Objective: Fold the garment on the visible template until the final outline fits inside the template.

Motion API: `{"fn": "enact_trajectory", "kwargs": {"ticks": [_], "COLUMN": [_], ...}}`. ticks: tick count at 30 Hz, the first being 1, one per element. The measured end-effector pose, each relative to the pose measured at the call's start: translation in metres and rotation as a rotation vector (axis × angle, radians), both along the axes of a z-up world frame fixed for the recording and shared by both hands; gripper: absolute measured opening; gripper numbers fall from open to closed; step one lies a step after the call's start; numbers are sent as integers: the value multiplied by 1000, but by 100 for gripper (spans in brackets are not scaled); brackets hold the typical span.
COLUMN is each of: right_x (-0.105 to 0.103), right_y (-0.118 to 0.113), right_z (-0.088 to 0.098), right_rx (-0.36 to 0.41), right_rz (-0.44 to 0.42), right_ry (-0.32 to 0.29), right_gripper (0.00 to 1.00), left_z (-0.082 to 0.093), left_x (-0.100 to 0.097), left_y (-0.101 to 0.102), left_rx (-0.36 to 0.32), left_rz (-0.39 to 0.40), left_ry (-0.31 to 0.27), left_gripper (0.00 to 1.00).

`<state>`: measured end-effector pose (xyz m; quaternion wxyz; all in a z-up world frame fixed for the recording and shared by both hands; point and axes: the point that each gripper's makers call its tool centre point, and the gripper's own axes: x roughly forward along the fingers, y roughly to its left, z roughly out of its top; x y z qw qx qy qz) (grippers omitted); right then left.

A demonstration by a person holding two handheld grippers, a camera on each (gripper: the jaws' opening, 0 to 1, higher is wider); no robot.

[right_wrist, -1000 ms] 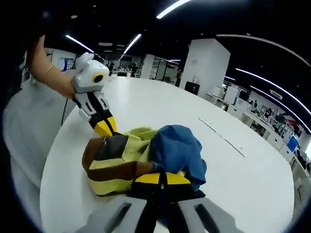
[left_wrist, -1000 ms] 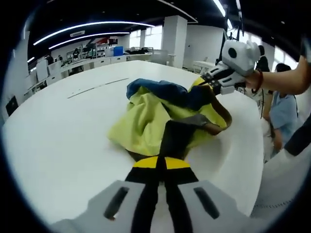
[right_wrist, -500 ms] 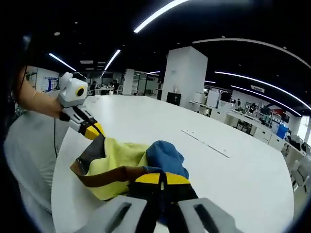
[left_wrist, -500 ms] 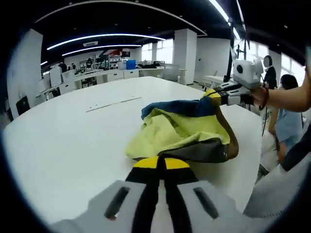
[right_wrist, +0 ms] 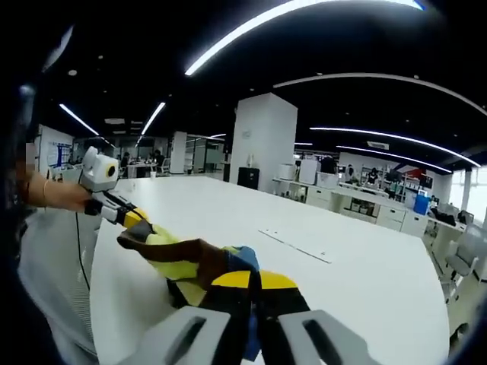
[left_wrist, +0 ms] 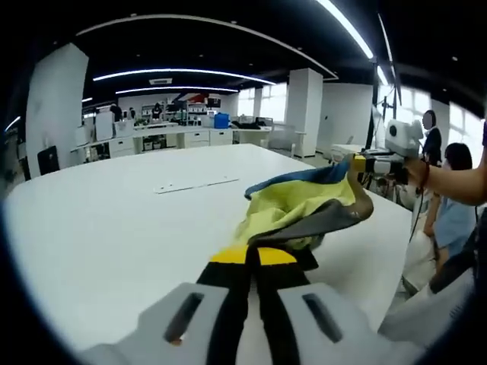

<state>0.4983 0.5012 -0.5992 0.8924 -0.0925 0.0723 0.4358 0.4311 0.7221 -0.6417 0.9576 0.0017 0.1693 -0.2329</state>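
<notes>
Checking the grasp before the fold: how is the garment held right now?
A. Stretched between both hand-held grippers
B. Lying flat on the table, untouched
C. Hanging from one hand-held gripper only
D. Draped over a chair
A: the garment spans from the left hand-held gripper to the right hand-held gripper, each shut on an end.

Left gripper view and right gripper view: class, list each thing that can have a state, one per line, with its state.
Garment: unfolded, lifted off the table and stretched between the two grippers.
Left gripper: shut on the garment's near edge.
Right gripper: shut on the garment's other edge.
Table: white top, bare where the garment hangs above it.
Strip on the table: lying flat, apart from the garment.
</notes>
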Motion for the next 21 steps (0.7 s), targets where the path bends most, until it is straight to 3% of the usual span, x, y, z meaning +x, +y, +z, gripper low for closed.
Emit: {"fn": "enact_trajectory", "kwargs": {"ticks": [7,9,15,21], "right_x": [-1,1,17,43], "right_y": [-4,-2,6,10], "right_z": [22,28,41,40], "right_rx": [17,27,69,62], "right_rz": [-8,-9,-21,-57], "right_ry": [-22,-28,-30,-19], "right_gripper": [0,0,0,0], "left_z": [23,33,52,63], "left_x": [-4,-1,22,49], "left_y": [7,10,9,2], "left_rx": [3,-27,-34,-27], "left_rz": [20,29,15,1], "left_ry": [-22,-29,-52,-80], "left_gripper": [0,0,0,0]}}
